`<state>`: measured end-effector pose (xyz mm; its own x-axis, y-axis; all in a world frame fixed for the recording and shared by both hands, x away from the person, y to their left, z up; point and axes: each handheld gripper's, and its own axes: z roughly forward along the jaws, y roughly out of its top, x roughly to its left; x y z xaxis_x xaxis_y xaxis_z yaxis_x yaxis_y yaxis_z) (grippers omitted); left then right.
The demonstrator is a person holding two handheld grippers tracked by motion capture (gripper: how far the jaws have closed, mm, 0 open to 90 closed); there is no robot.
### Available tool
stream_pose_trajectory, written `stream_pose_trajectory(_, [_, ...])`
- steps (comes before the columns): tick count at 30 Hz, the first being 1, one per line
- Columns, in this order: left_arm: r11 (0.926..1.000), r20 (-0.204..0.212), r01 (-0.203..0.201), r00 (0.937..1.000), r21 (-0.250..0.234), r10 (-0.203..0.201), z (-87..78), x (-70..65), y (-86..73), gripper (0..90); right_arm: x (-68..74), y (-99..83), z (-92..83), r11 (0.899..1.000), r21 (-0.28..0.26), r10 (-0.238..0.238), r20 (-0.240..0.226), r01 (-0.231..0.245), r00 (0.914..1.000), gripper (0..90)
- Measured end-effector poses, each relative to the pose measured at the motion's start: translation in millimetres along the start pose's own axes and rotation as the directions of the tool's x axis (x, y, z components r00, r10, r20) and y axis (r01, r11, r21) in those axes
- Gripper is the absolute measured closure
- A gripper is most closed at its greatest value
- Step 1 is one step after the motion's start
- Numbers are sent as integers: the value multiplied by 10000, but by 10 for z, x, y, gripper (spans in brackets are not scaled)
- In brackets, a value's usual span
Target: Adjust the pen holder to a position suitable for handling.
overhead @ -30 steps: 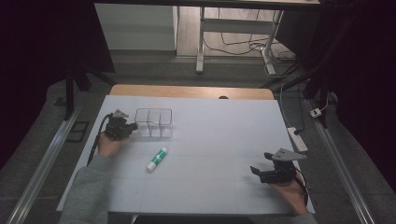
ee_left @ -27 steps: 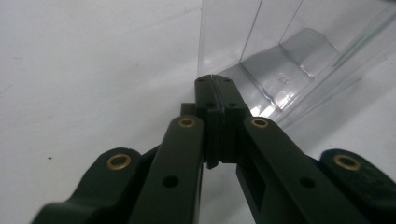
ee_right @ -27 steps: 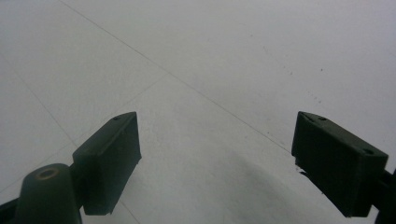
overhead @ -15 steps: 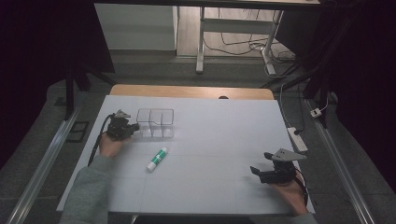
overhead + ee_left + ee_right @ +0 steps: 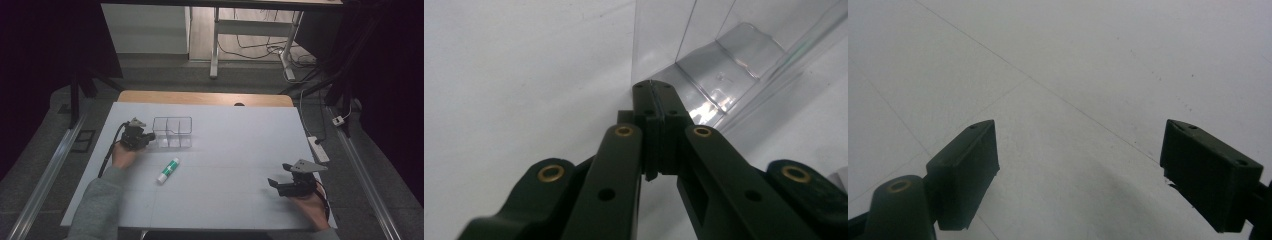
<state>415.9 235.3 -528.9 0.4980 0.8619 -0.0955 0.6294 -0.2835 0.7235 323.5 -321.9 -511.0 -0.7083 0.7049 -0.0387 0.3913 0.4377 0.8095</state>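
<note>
A white table is seen from the high view, with a strip of bare wood showing along its far edge. At the left of the table, the left gripper is held in a hand whose grey sleeve comes in from the bottom edge, and a black cable trails back from it toward the person. A clear plastic organizer tray, divided into compartments, stands just beside this gripper, on its right. In the left gripper view, the left gripper has its jaws pressed together on the near wall of the clear tray, the thin transparent edge being pinched between the two black pads at the corner of the tray. A glue stick with a white body and a green end lies on its side on the table, nearer the person than the tray and apart from it, set at a slant. At the right of the table, well apart from the tray and the glue stick, the right gripper is held low over the surface by the other hand, a grey three-cornered plate showing on top of it. In the right gripper view, the right gripper has its jaws spread wide, with bare white table between and beyond them.
</note>
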Motion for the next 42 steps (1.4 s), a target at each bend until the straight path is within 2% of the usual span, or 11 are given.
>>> stream_pose_trajectory(20, [9990, 259, -430, 9988, 139, 426, 93, -156, 102, 886, 2, 1, 1, 10000, 74, -37, 49, 37, 10000, 149])
stream_pose_trajectory(42, [9980, 586, -633, 9963, 18, 631, 270, -328, 266, 886, 9, 2, -3, 10000, 40, -45, 48, 45, 10000, 150])
